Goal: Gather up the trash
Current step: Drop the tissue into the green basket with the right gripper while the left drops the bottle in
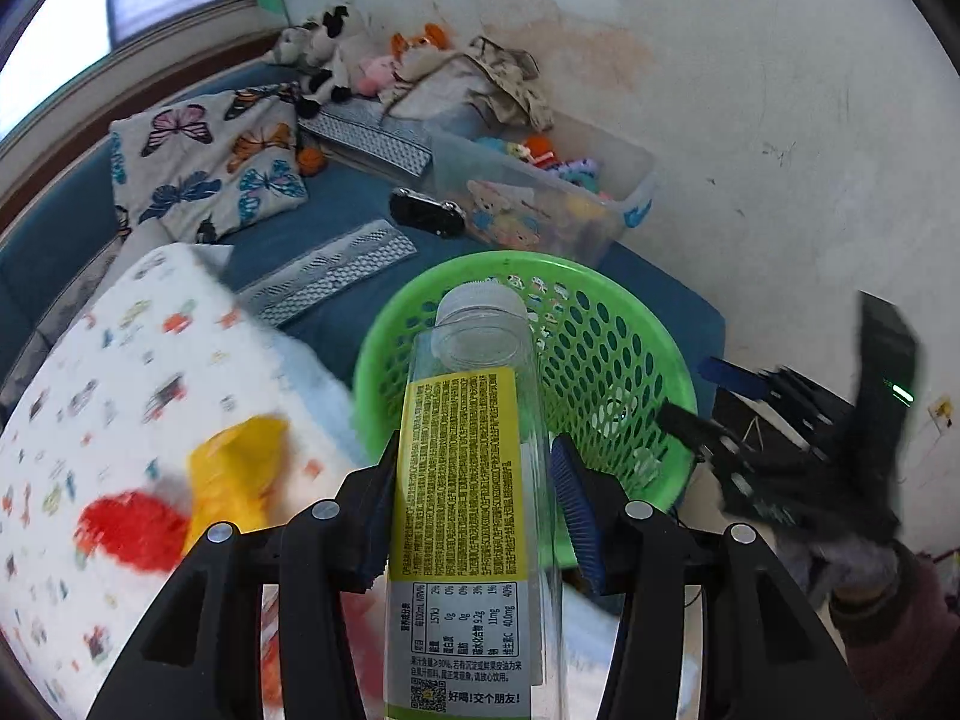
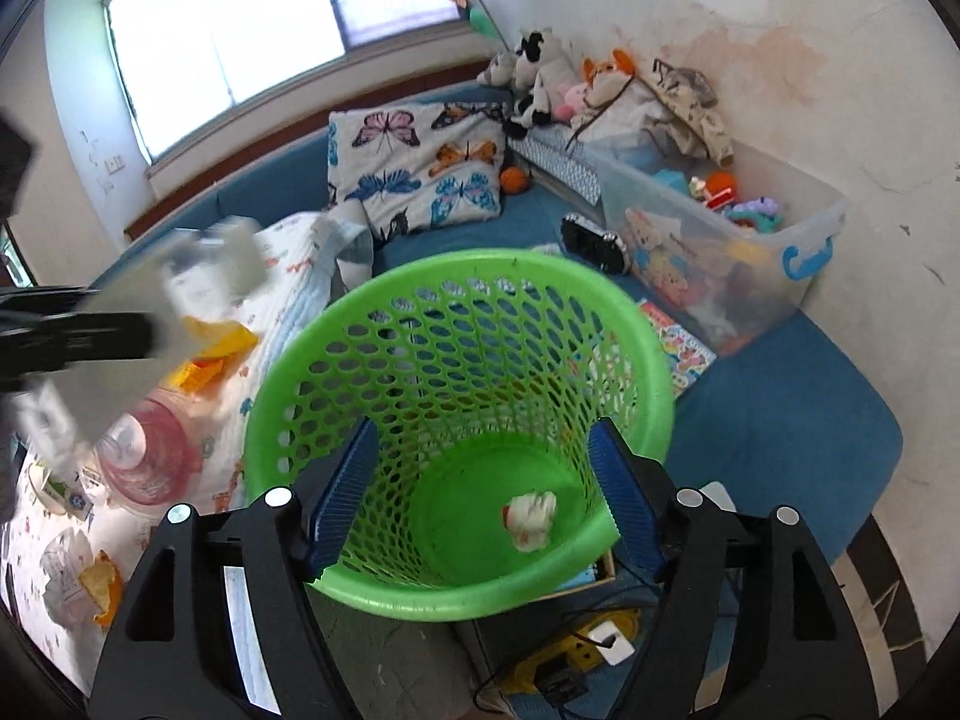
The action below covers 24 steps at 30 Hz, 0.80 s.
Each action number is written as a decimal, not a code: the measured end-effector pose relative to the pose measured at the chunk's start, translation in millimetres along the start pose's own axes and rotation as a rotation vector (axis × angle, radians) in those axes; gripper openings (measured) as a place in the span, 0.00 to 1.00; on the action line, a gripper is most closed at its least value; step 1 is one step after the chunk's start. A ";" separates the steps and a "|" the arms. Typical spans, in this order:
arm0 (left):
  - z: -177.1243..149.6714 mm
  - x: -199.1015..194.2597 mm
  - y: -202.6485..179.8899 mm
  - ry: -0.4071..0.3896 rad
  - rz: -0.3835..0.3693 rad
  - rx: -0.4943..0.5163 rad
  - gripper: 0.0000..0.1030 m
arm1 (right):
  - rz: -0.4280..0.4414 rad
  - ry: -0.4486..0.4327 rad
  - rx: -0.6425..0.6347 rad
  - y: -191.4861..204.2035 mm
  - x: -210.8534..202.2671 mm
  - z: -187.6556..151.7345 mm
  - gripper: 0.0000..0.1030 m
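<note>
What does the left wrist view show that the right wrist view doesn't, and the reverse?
Only the left wrist view: the left tongs shut on a clear bottle with a yellow label, readable up close.

Only the right wrist view: the right tongs open and empty, a crumpled scrap on the basket floor, and the window in full.

Both: the green basket, butterfly pillow and toy bin.

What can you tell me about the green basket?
The green basket is round, looks plastic, and has walls full of little holes under a smooth rim. It stands upright beside the blue couch. Inside, on its solid floor, lies one crumpled white scrap. The right claw hangs open over its mouth, not touching it. The left claw holds a clear bottle near it.
</note>
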<state>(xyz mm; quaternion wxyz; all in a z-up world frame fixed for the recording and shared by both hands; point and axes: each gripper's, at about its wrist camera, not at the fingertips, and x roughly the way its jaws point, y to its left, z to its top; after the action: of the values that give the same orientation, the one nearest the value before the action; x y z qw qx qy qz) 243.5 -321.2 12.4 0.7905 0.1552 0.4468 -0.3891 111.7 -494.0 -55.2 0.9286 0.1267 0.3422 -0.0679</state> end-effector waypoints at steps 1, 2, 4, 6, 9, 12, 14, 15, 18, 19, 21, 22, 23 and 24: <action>5.3 12.0 -5.0 0.013 -0.010 0.006 0.45 | -0.004 -0.010 -0.001 -1.0 -3.7 -1.0 0.71; 10.0 22.0 -8.5 0.021 -0.010 0.006 0.45 | -0.010 -0.018 -0.002 -1.5 -6.7 -2.4 0.71; 17.3 41.9 -13.9 0.050 -0.025 -0.001 0.45 | -0.015 -0.030 0.002 -3.8 -11.3 -4.5 0.71; 24.2 64.5 -21.6 0.076 -0.024 -0.001 0.45 | -0.016 -0.035 0.018 -9.2 -15.3 -8.4 0.71; 30.5 90.2 -31.9 0.112 -0.017 0.011 0.46 | -0.025 -0.037 0.035 -17.8 -20.5 -15.1 0.71; 33.6 116.5 -39.3 0.155 -0.017 0.004 0.46 | -0.031 -0.030 0.048 -25.9 -22.0 -20.9 0.71; 32.4 126.3 -40.2 0.176 -0.024 -0.010 0.46 | -0.033 -0.029 0.053 -28.5 -22.6 -24.0 0.71; 32.6 131.8 -39.4 0.184 -0.021 -0.024 0.46 | -0.032 -0.027 0.059 -29.9 -22.7 -25.5 0.71; 32.8 141.0 -36.7 0.196 0.003 -0.032 0.46 | -0.025 -0.020 0.073 -31.8 -21.5 -30.8 0.71; 30.9 142.5 -34.4 0.198 0.013 -0.040 0.47 | -0.023 -0.015 0.076 -30.8 -20.5 -33.0 0.71; 30.6 143.8 -29.6 0.197 0.012 -0.059 0.52 | -0.025 -0.007 0.079 -30.6 -20.5 -37.4 0.71; 30.4 142.1 -26.8 0.192 -0.003 -0.075 0.53 | -0.024 -0.004 0.080 -30.4 -21.4 -39.5 0.71; 30.1 141.0 -25.1 0.191 -0.007 -0.077 0.56 | -0.024 -0.002 0.080 -29.3 -22.1 -39.8 0.71; 29.5 138.9 -23.9 0.189 0.008 -0.078 0.59 | -0.023 0.000 0.077 -28.2 -23.2 -41.2 0.71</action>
<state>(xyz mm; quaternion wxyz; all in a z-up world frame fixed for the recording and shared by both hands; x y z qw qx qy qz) 284.1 -420.4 -83.7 0.7518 0.1622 0.5334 -0.3521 62.7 -508.6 -75.6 0.9222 0.1582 0.3407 -0.0919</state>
